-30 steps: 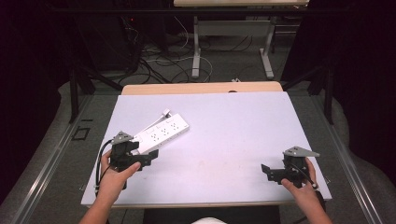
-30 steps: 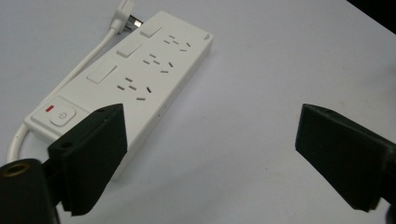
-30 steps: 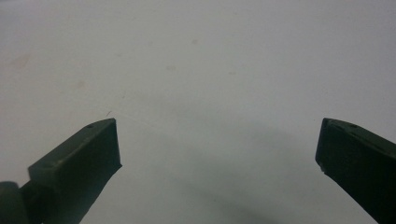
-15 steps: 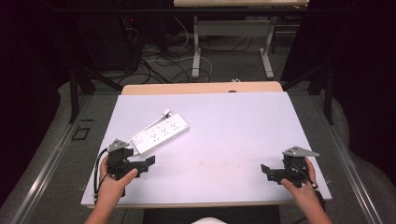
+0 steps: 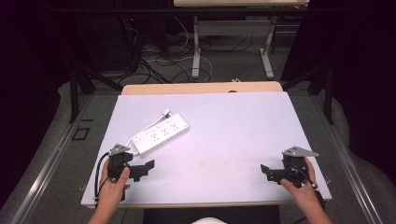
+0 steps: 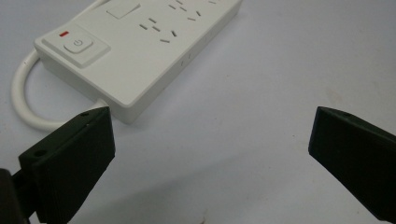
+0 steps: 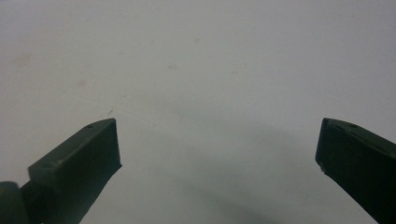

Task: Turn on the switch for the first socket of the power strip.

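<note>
A white power strip point(image 5: 161, 135) lies slanted on the left half of the white table point(image 5: 233, 126), its white cable point(image 5: 152, 123) looped along its far side. My left gripper point(image 5: 145, 169) sits just in front of the strip's near end, open and holding nothing. In the left gripper view the strip point(image 6: 140, 51), with its switch point(image 6: 77, 45) and cable point(image 6: 21, 100), lies beyond the left jaw of the open gripper point(image 6: 211, 126). My right gripper point(image 5: 266, 172) rests near the front right corner, open point(image 7: 217, 135) over bare table.
A wooden table edge point(image 5: 201, 88) adjoins the far side of the white top. Beyond it are metal table legs point(image 5: 196, 51) and loose cables point(image 5: 159, 60) on the floor. The table's front edge runs close behind both hands.
My left gripper has drawn back from the power strip toward the front edge, its jaws now apart from it. The strip and the right gripper have not moved.
</note>
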`<state>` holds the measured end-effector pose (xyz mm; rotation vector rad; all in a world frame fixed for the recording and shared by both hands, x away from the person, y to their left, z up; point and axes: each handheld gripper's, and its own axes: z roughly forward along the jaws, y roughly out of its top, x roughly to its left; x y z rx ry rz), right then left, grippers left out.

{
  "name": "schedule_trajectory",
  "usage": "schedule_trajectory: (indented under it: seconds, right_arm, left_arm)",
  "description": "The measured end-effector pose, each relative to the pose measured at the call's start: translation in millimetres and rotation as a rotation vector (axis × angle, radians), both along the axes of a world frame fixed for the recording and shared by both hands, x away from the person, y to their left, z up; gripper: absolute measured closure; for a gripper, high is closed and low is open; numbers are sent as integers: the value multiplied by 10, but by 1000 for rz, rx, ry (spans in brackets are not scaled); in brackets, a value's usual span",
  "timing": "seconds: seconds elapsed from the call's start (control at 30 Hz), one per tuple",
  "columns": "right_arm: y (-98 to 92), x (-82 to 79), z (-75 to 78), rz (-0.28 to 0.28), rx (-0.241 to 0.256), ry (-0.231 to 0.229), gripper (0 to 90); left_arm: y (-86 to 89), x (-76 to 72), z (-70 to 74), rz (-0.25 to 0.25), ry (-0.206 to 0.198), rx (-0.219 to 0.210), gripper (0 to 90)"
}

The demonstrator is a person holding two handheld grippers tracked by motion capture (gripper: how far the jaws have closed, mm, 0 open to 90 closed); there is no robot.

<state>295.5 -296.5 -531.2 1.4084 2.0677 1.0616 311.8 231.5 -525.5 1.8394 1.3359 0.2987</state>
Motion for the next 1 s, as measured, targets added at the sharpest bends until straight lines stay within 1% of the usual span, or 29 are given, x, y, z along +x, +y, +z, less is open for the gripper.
schedule_trajectory:
  seconds: [0.03,0.13,0.37,0.47,0.67,0.77,0.9,1.0]
  right_arm:
    - [1,0,0,0,-1,0,0]
    - [1,0,0,1,-1,0,0]
    - [-2,1,0,0,-3,-2,0]
    - [-4,3,-1,1,-1,-1,0]
    - [-1,5,-2,3,1,3,0]
    - [5,2,0,1,1,7,0]
    - [5,10,-6,5,-1,4,0]
    - [10,12,-9,6,2,5,0]
  left_arm:
    - [1,0,-13,-6,7,10,4]
    - [-12,2,-60,-18,21,19,4]
    - [-43,-3,-116,-35,33,41,12]
    - [-55,1,-138,-45,38,59,13]
    - [-85,-2,-180,-62,52,73,16]
    - [-100,-5,-187,-71,51,73,16]
    - [-132,-14,-198,-86,51,92,19]
    - [-149,-19,-206,-93,53,95,21]
